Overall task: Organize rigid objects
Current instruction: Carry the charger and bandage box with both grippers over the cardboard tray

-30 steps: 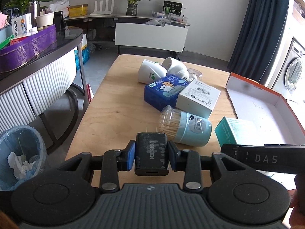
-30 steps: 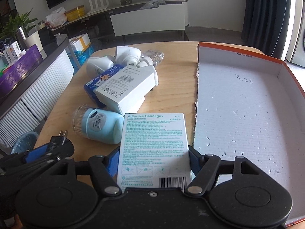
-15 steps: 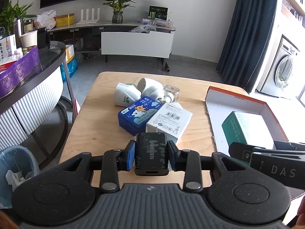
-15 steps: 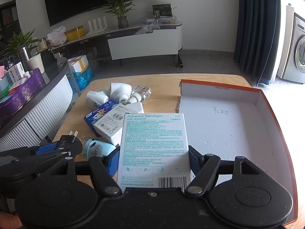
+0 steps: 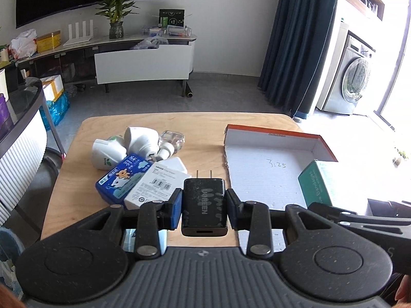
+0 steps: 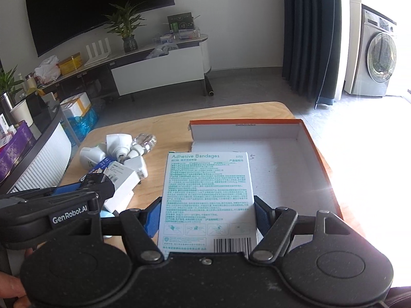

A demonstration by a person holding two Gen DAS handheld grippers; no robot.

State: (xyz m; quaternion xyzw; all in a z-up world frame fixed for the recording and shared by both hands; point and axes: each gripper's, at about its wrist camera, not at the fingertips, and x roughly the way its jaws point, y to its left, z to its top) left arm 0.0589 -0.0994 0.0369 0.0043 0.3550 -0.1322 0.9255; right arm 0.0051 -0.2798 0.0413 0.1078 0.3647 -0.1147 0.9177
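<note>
Left gripper (image 5: 204, 205): clamped on black charger (image 5: 204, 202), prongs pointing away from jaws.
Right gripper (image 6: 206, 211): pinching adhesive bandages box (image 6: 208, 200) by its long sides.
Orange-rimmed tray (image 6: 303, 131): ahead of right jaws, beyond and right of left jaws.
White box (image 5: 156, 184), blue box (image 5: 122, 177), white plugs (image 5: 123, 146): on wooden table (image 5: 77, 169), ahead-left of left jaws.

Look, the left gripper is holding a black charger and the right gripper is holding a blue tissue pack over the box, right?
Not quite. The left gripper does hold the black charger, but the right gripper holds a box of adhesive bandages, as the right wrist view shows. The blue tissue pack lies on the table, beside the orange-rimmed box.
</note>
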